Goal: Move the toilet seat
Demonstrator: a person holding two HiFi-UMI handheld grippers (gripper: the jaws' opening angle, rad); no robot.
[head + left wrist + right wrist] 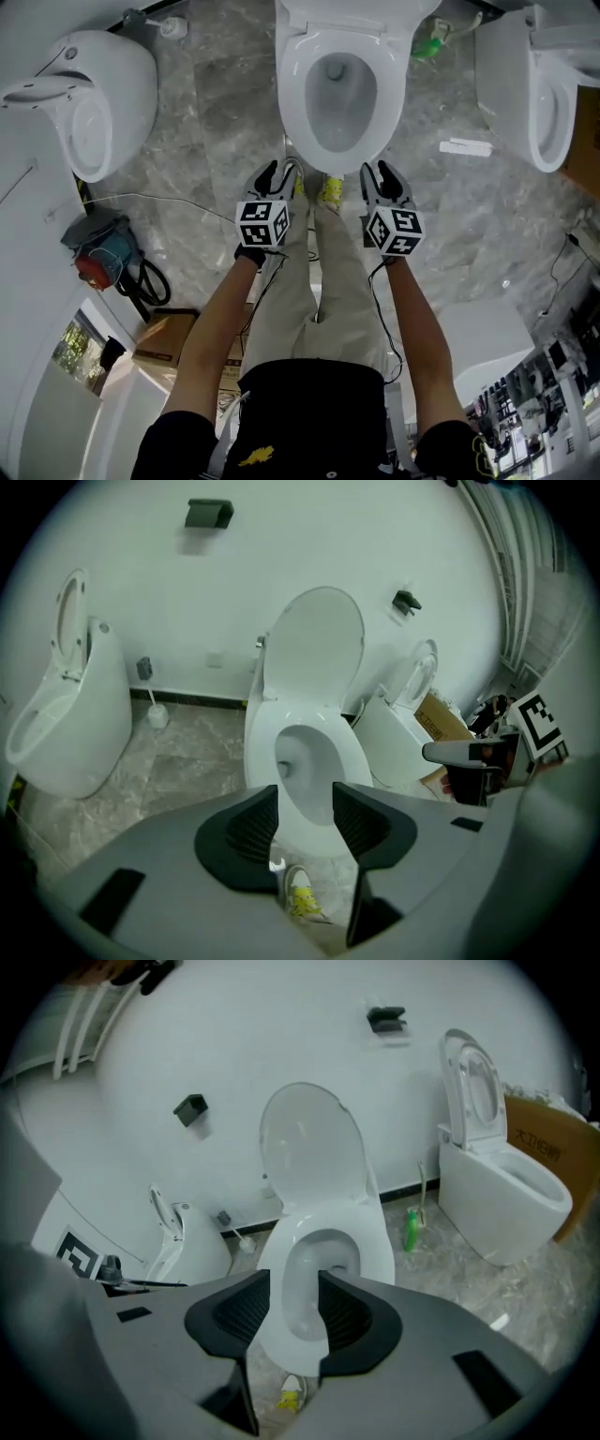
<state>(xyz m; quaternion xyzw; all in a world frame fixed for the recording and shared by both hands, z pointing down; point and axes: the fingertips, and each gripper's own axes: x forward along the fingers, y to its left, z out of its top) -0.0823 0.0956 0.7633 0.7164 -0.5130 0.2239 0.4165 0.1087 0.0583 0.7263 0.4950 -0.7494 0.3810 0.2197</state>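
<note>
The white toilet [339,89] stands straight ahead of me, its bowl uncovered. Its oval lid [316,641] is upright against the wall, and a wide white ring [352,747] lies round the bowl. My left gripper [279,174] hovers just short of the bowl's front edge, open, with nothing between its fingers. To its right, at the same height, my right gripper [379,175] is also open and holds nothing. In the left gripper view the left gripper [305,817] frames the bowl's front rim. The right gripper [293,1309] does the same in the right gripper view.
Another toilet [89,103] stands at the left and a third toilet [539,94] at the right. A green bottle [429,44], a toilet brush [169,26] and a flat white piece [466,147] lie on the marble floor. A cardboard box [164,337] and a red-and-blue tool [98,255] sit behind me on the left.
</note>
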